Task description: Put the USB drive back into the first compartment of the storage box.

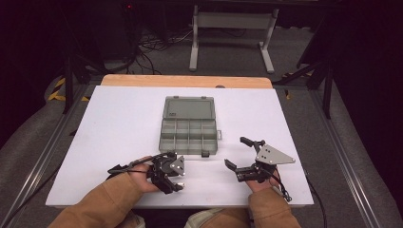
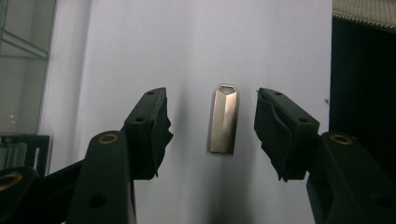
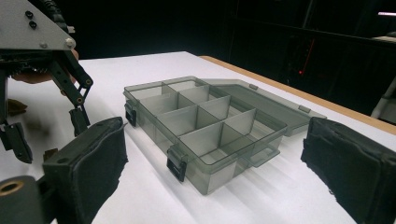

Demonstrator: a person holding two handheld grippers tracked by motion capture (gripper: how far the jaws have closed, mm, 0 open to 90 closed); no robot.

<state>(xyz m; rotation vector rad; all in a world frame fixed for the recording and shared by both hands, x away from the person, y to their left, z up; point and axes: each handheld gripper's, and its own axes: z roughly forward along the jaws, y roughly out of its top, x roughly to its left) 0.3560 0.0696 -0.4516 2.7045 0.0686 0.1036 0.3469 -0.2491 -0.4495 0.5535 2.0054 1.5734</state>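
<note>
white table [image 1: 119, 123] holds grey organizer [image 1: 188, 126]; dark room; each hand-held gripper spread apart.

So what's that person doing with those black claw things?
A person sits at a white table with a gripper in each hand. The left gripper is pointed down at a small shiny metal piece lying flat on the table, with its jaws open on either side and not touching it. The right gripper hovers open nearby, facing a grey plastic organizer box. The box's lid is open and the compartments look empty. Nothing has been picked up yet.
</note>
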